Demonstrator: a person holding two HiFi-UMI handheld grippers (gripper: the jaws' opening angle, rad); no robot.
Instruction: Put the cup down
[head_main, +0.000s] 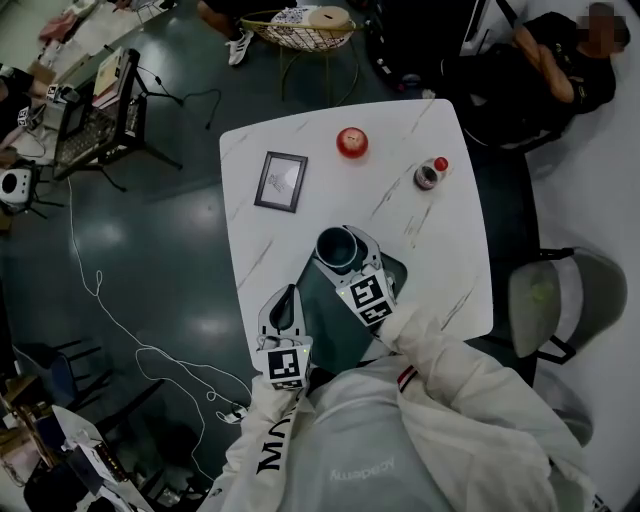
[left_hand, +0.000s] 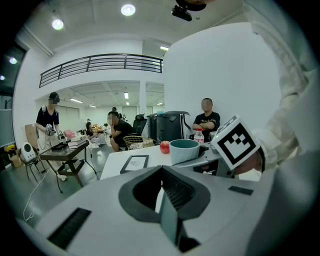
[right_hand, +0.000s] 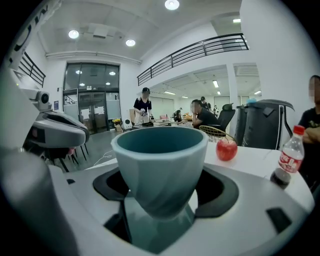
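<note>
In the head view a teal cup (head_main: 337, 248) is upright between the jaws of my right gripper (head_main: 341, 240), over the near middle of the white marble table (head_main: 450, 260). In the right gripper view the cup (right_hand: 160, 160) fills the middle, and the right gripper (right_hand: 161, 200) is shut on its lower body. Under it lies a dark teal mat (head_main: 335, 325); whether the cup's base touches it is hidden. My left gripper (head_main: 283, 302) hovers at the table's near left edge, shut and holding nothing. In the left gripper view the left gripper (left_hand: 161, 186) points toward the cup (left_hand: 184, 150).
A framed picture (head_main: 281, 181) lies flat at the table's left. At the far side sit a red apple (head_main: 351, 142) and a small red-capped bottle (head_main: 431, 173). A grey chair (head_main: 560, 300) stands to the right, with a wire basket table (head_main: 300, 30) and seated people beyond.
</note>
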